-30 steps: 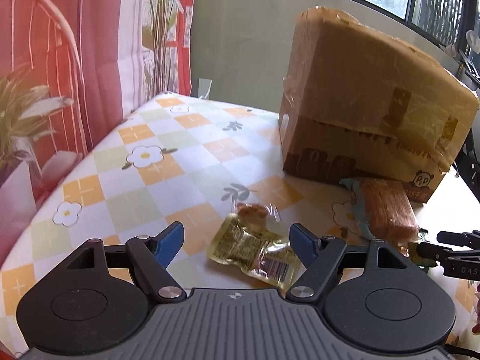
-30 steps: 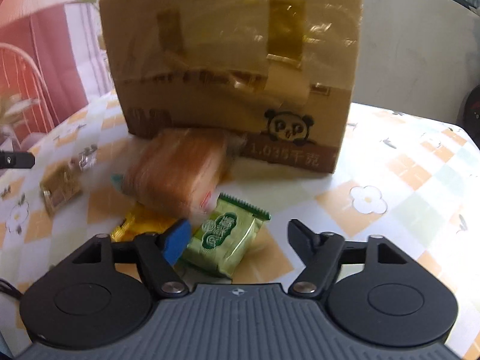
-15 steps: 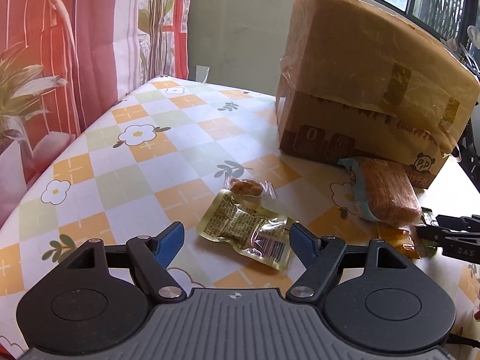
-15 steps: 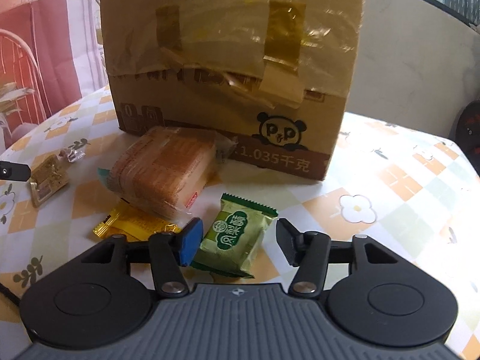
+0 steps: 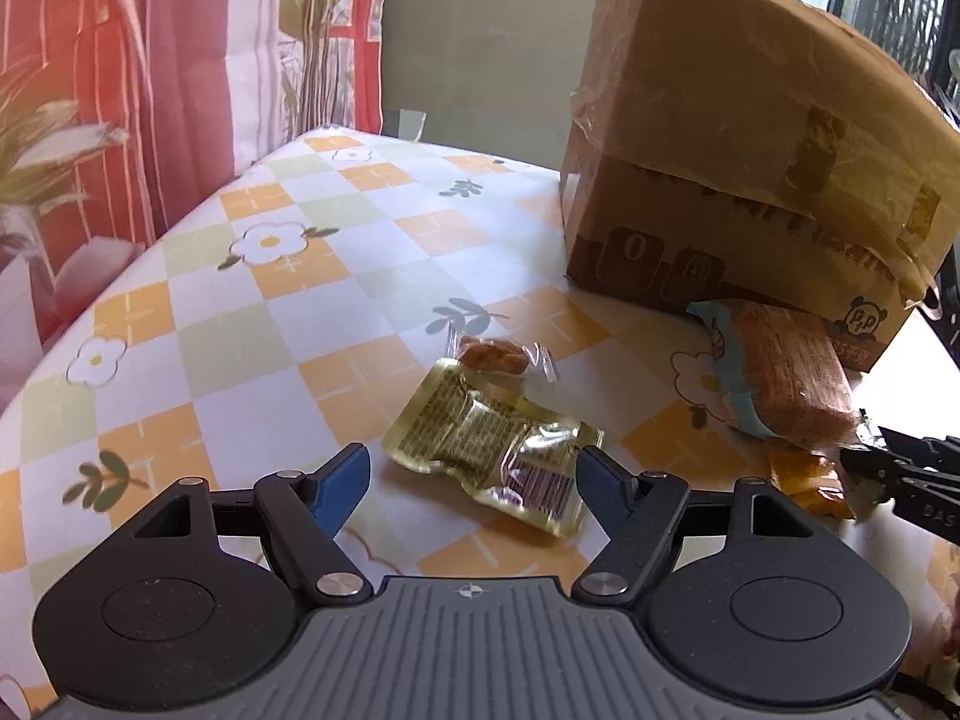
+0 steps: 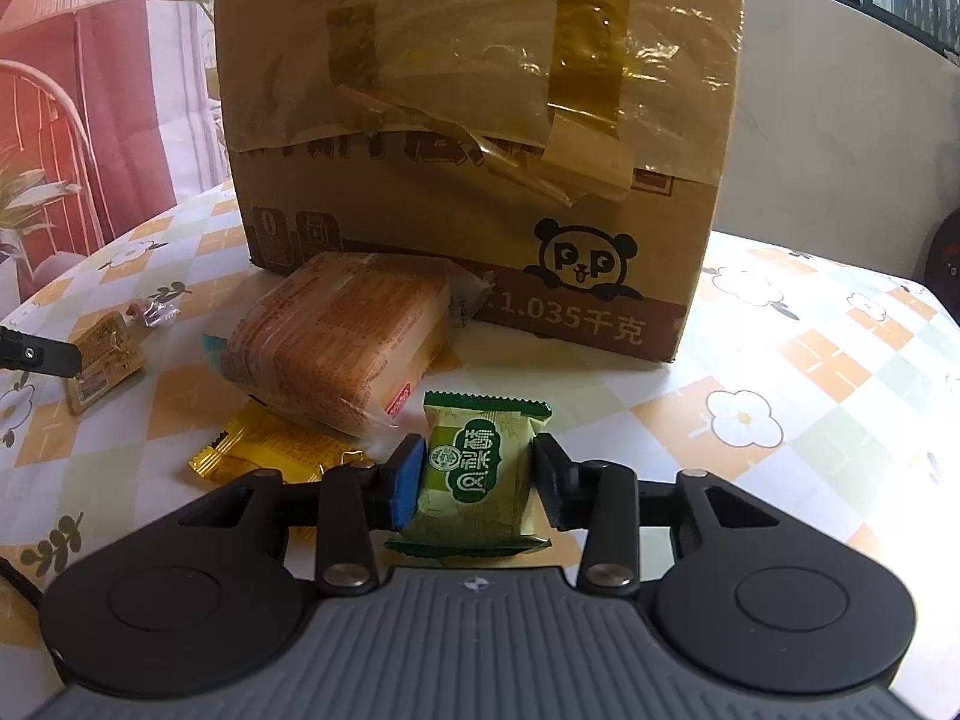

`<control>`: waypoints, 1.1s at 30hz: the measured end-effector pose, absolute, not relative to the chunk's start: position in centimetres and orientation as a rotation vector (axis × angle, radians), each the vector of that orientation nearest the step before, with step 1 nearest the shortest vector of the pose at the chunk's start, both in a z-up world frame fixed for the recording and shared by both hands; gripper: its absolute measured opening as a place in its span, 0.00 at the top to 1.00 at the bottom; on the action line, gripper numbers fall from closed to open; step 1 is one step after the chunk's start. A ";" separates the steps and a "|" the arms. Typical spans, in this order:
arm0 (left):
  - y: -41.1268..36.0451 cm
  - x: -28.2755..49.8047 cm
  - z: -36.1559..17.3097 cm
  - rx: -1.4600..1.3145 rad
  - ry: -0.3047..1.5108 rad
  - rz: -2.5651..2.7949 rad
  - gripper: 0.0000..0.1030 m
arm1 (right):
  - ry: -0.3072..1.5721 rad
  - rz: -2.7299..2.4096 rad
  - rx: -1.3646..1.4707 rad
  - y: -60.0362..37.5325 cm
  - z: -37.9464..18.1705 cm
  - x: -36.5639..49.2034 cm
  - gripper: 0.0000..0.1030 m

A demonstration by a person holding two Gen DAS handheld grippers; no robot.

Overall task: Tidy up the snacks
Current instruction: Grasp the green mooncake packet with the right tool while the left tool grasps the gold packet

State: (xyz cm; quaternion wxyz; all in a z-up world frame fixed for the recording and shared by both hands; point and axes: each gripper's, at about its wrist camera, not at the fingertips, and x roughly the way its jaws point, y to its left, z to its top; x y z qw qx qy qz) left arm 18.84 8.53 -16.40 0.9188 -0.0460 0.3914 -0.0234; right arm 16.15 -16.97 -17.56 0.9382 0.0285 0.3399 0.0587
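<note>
My right gripper [image 6: 474, 468] is shut on a green snack packet [image 6: 480, 474], with the pads pressing its two sides. Beside it lie a wrapped biscuit pack [image 6: 342, 342] and a yellow packet [image 6: 270, 450]. My left gripper [image 5: 474, 474] is open, low over the table, with a clear yellowish sachet [image 5: 492, 450] lying between its fingers. A small wrapped candy [image 5: 495, 355] lies just beyond the sachet. The biscuit pack [image 5: 786, 372] and the yellow packet [image 5: 807, 474] also show in the left wrist view, with the right gripper's tip at the right edge.
A big taped cardboard box [image 6: 480, 150] with a panda logo stands behind the snacks on the checkered flower tablecloth [image 5: 270, 312]. A red-striped curtain [image 5: 108, 90] and plants hang past the table's left edge. A pale wall is behind.
My right gripper has moved forward and closed its fingers onto the green packet. My left gripper has drawn back and a little higher, staying open around the sachet.
</note>
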 end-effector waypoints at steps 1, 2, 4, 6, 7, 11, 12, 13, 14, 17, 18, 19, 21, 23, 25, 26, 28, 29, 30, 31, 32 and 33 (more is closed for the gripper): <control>8.4 19.1 -16.4 -0.085 0.801 -0.042 0.25 | 0.694 0.120 0.061 -17.0 -17.6 16.1 0.60; 8.4 19.3 -16.5 -0.082 0.803 -0.038 0.25 | 0.693 0.121 0.064 -17.0 -17.6 16.2 0.60; 8.4 19.7 -16.6 -0.087 0.808 -0.043 0.25 | 0.692 0.122 0.068 -17.0 -17.5 16.1 0.60; 8.4 20.0 -16.7 -0.083 0.815 -0.035 0.25 | 0.691 0.122 0.071 -17.0 -17.5 16.0 0.60; 8.4 20.1 -16.8 -0.085 0.825 -0.026 0.25 | 0.690 0.122 0.072 -17.0 -17.5 16.0 0.60; 8.9 19.9 -16.7 -0.181 0.887 -0.004 0.27 | 0.689 0.121 0.077 -17.0 -17.6 16.0 0.60; 8.9 19.7 -16.6 -0.204 0.889 -0.005 0.27 | 0.688 0.120 0.078 -17.0 -17.6 16.0 0.60; 8.9 19.7 -16.6 -0.226 0.892 -0.014 0.27 | 0.688 0.119 0.079 -16.9 -17.6 16.0 0.60; 8.9 19.7 -16.6 -0.241 0.891 -0.020 0.28 | 0.688 0.120 0.079 -16.9 -17.6 16.0 0.60; 8.4 20.1 -16.8 -0.231 0.883 -0.022 0.28 | 0.688 0.117 0.077 -16.7 -17.6 16.0 0.60; 8.2 20.4 -16.8 -0.215 0.880 -0.019 0.28 | 0.688 0.117 0.078 -16.7 -17.6 16.0 0.60; 7.9 20.7 -16.9 -0.205 0.877 -0.019 0.28 | 0.687 0.117 0.081 -16.8 -17.6 16.0 0.60; 7.5 21.3 -17.0 -0.185 0.870 -0.021 0.28 | 0.687 0.118 0.083 -16.8 -17.6 16.0 0.60; 7.1 22.0 -17.1 -0.163 0.866 -0.024 0.28 | 0.687 0.118 0.083 -16.8 -17.6 16.0 0.60; 6.5 22.5 -17.3 -0.124 0.861 -0.033 0.27 | 0.687 0.119 0.085 -16.9 -17.6 16.0 0.60; 6.0 22.7 -17.3 -0.092 0.859 -0.034 0.27 | 0.687 0.118 0.087 -16.8 -17.6 16.0 0.60; 5.1 22.7 -17.6 -0.029 0.851 -0.033 0.27 | 0.686 0.119 0.090 -16.8 -17.6 16.0 0.60; 4.7 22.6 -17.7 -0.003 0.849 -0.030 0.27 | 0.686 0.118 0.090 -16.8 -17.6 16.0 0.60; 4.5 22.4 -17.7 0.015 0.846 -0.026 0.27 | 0.686 0.119 0.091 -16.8 -17.6 16.0 0.60; 4.5 22.1 -17.7 0.015 0.844 -0.021 0.27 | 0.686 0.119 0.091 -16.8 -17.6 16.0 0.60; 4.6 21.9 -17.6 0.008 0.845 -0.017 0.27 | 0.686 0.118 0.093 -16.8 -17.6 16.0 0.60; 4.8 21.7 -17.6 0.009 0.845 -0.015 0.27 | 0.685 0.119 0.095 -16.8 -17.6 16.0 0.60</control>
